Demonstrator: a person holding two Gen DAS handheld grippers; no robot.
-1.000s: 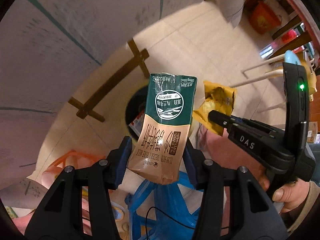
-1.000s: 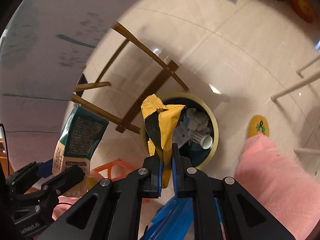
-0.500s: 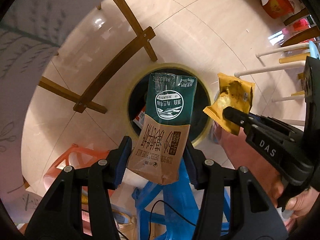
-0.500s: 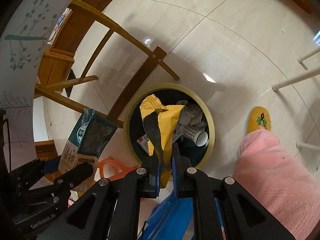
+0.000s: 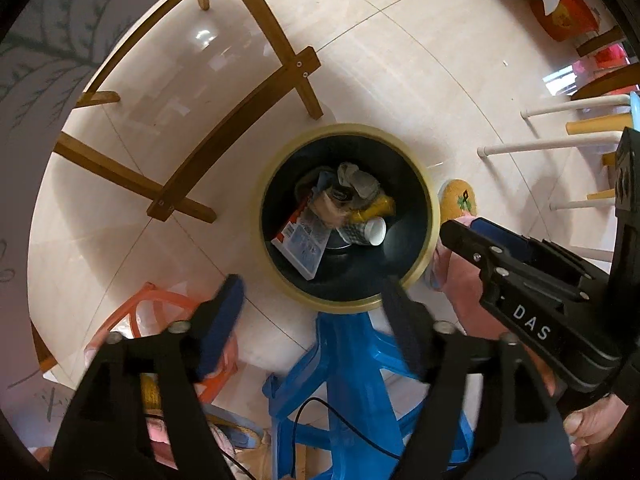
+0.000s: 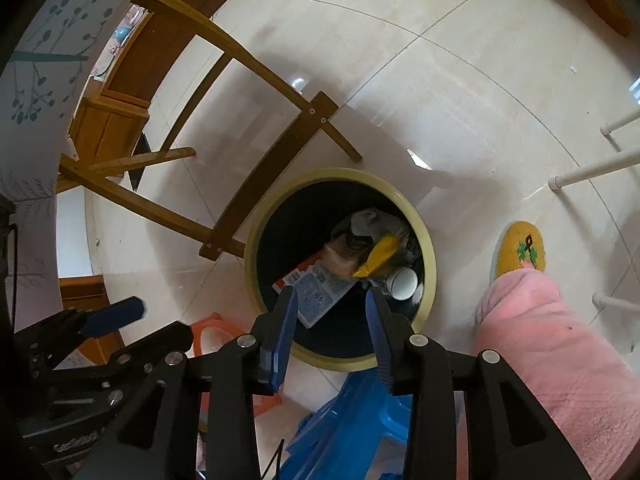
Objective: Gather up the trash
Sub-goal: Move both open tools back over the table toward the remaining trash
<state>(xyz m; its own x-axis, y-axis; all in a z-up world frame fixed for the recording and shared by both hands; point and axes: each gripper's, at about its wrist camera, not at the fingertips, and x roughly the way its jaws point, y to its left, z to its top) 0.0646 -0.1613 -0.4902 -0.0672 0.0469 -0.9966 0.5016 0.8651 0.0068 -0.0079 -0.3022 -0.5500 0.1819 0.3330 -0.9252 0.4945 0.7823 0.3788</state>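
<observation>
A round bin with a cream rim [image 5: 344,130] [image 6: 340,174] stands on the tiled floor right below both grippers. Inside it lie the brown and green milk carton [image 5: 330,204] [image 6: 340,258] and the yellow snack wrapper [image 5: 378,206] [image 6: 380,256], on top of a white paper cup [image 5: 374,232], a red and white box [image 5: 304,240] and crumpled paper. My left gripper [image 5: 312,312] [image 6: 148,324] points straight down, its jaws opening with nothing between them. My right gripper [image 6: 332,312] [image 5: 460,232] hangs over the bin's near edge, jaws also opening and empty.
Wooden table legs and braces [image 5: 240,108] run just left of the bin. A blue plastic stool [image 5: 352,364] and an orange one [image 5: 160,308] stand below the grippers. A person's pink trouser leg [image 6: 552,340] and yellow slipper [image 6: 520,248] are right of the bin, white stool legs [image 5: 552,144] farther right.
Both grippers sank toward the bin and opened. The milk carton left my left gripper and the yellow wrapper left my right one; both now lie in the bin.
</observation>
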